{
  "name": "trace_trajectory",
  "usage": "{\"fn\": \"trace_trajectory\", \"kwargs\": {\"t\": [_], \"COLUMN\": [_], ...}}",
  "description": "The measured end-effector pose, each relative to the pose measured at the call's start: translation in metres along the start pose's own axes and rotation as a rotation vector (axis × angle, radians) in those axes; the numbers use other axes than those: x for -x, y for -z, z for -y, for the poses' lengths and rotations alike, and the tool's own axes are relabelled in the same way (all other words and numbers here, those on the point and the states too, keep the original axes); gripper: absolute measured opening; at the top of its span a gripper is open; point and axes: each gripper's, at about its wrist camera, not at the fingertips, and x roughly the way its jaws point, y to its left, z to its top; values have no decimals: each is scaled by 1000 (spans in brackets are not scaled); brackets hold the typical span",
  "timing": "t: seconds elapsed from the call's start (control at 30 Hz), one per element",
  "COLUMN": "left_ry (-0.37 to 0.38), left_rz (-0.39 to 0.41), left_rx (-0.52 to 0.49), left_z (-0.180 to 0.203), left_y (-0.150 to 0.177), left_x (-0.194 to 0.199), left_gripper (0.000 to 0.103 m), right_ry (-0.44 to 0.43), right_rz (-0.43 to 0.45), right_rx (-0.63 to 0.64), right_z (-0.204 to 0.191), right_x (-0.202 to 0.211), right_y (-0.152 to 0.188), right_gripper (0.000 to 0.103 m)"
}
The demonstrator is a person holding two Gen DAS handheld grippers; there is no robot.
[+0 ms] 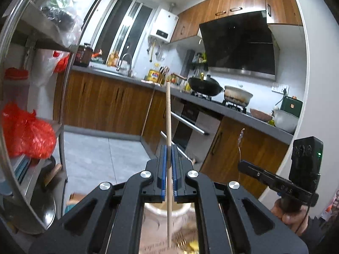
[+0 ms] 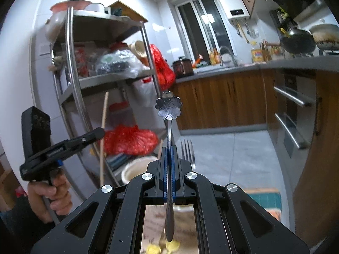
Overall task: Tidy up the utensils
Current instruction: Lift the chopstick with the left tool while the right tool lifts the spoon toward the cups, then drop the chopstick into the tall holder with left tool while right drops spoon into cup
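Observation:
My left gripper [image 1: 168,148] is shut on a wooden chopstick [image 1: 168,114], held upright; its lower end reaches down over a cream holder cup [image 1: 157,213]. My right gripper [image 2: 169,148] is shut on a metal spoon [image 2: 168,108] with a flower-shaped handle end pointing up, its bowl hanging below the jaws. A fork [image 2: 188,150] stands just right of the right fingers, and the cream holder [image 2: 135,170] is below left. The left gripper [image 2: 99,132] with the chopstick [image 2: 103,131] shows at the left of the right wrist view; the right gripper [image 1: 242,164] shows in the left wrist view.
A steel shelf rack [image 2: 72,74] with red bags [image 2: 129,138] stands close on the left. Kitchen counter [image 1: 211,103] with wok [image 1: 204,86] and pot, oven handles [image 2: 292,99], and grey tiled floor [image 2: 228,154] lie ahead. A patterned cloth lies under the grippers.

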Motion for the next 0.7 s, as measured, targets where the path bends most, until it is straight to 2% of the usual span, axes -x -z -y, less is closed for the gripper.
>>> {"fn": "trace_trajectory", "kwargs": {"t": [0.13, 0.33, 0.5, 0.7], "left_ry": [14, -29, -51, -32], "left_rz": [38, 98, 58, -11], "left_rx": [-4, -45, -37, -45], "left_z": [1, 1, -5, -2], "left_y": [-10, -9, 12, 36], "left_x": [-18, -41, -53, -46], "left_gripper": [4, 4, 4, 4], "right_ry": [-8, 32, 65, 91], "right_rz": [27, 44, -1, -71], "right_rx": [-14, -41, -44, -4], "right_z": [8, 25, 35, 27], "right_x": [-13, -37, -55, -57], "right_y": [-8, -11, 3, 19], "right_gripper": [4, 4, 4, 4]}}
